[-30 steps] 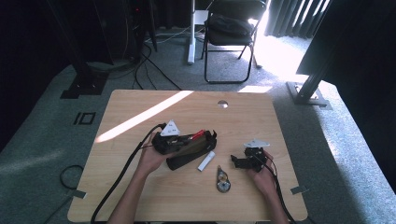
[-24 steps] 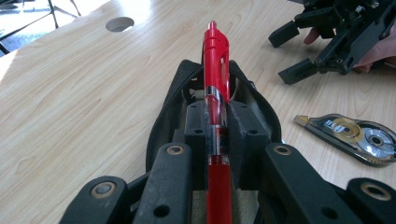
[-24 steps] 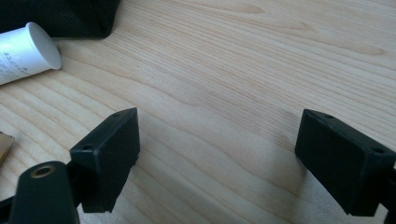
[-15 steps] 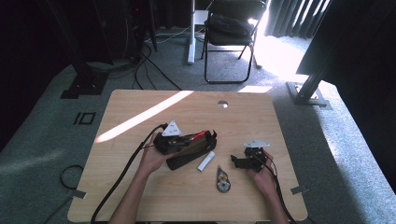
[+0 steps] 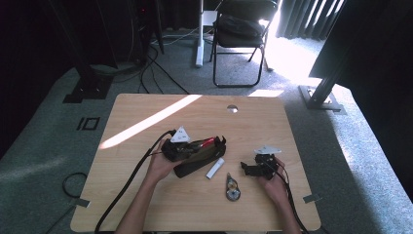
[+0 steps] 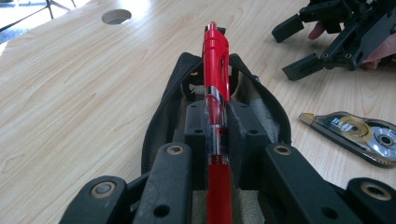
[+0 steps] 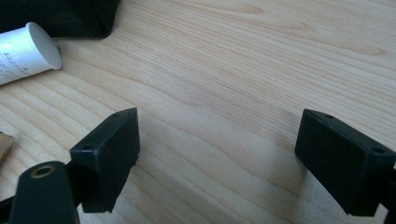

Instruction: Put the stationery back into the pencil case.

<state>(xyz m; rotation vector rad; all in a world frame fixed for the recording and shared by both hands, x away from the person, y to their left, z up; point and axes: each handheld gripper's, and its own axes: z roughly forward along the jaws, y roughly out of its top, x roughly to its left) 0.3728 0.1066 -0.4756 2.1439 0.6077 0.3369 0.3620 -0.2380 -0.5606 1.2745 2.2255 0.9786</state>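
My left gripper point(image 6: 217, 128) is shut on a red pen point(image 6: 216, 56), gripping its clear middle section. The pen points forward over the open mouth of a black zip pouch point(image 6: 261, 109) lying on the wooden table. In the high view the left gripper point(image 5: 191, 147) lies over the pouch point(image 5: 204, 160) left of centre. My right gripper point(image 5: 253, 168) rests on the table to the right, jaws wide open with nothing between them. In its own view the right gripper point(image 7: 219, 149) hovers just above bare wood.
A white tube point(image 5: 215, 168) lies beside the pouch, and a correction tape dispenser point(image 5: 233, 187) sits in front of it. The table point(image 5: 146, 112) has a round cable hole point(image 5: 232, 108) near its far edge. A folding chair point(image 5: 238, 29) stands beyond the table.
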